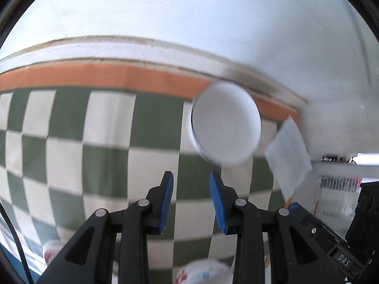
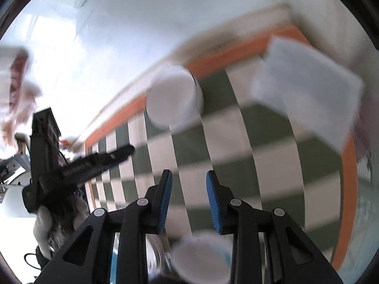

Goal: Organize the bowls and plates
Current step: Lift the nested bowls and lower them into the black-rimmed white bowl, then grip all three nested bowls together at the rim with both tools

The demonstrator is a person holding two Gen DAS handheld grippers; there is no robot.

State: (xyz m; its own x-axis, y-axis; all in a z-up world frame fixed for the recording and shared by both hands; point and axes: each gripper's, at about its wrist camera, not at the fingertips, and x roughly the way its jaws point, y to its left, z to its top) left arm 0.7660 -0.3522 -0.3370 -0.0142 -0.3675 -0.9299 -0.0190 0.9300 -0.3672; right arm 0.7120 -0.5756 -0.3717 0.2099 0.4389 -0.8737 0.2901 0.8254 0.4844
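Green and cream checked cloth with an orange border [image 1: 94, 127] covers the table in both views, and a white wall [image 1: 189, 19] rises behind the table's far edge.

From the left wrist camera, the left gripper [image 1: 191, 198] hangs over the cloth with its blue ribbed pads [image 1: 167, 203] parted by a narrow gap; only checked fabric shows between them, so nothing is held. Ahead and a little to the right of the fingertips stands a round white bowl [image 1: 226, 123], blurred, near the orange border, its pale inside turned toward the lens. Just right of it lies a flat pale grey square piece [image 1: 287, 156], tilted on a corner; whether it is a plate or a cloth cannot be told. At the bottom edge, under the gripper, is the rim of a white dish with a red and blue pattern [image 1: 203, 272]. A black device with white lettering [image 1: 341, 258] sits at the lower right.

From the right wrist camera, heavily blurred, the right gripper [image 2: 188, 196] likewise shows its blue pads [image 2: 165, 203] slightly apart, with nothing between them but cloth. The same white bowl [image 2: 173, 97] sits ahead by the orange border, and the pale square piece [image 2: 308, 101] lies to its right, near the corner of the cloth. A small white cup-like dish [image 2: 201, 258] lies close beneath the fingers. At the left, the other black gripper [image 2: 78, 168] reaches in over the cloth's edge, held by a hand [image 2: 45, 224].
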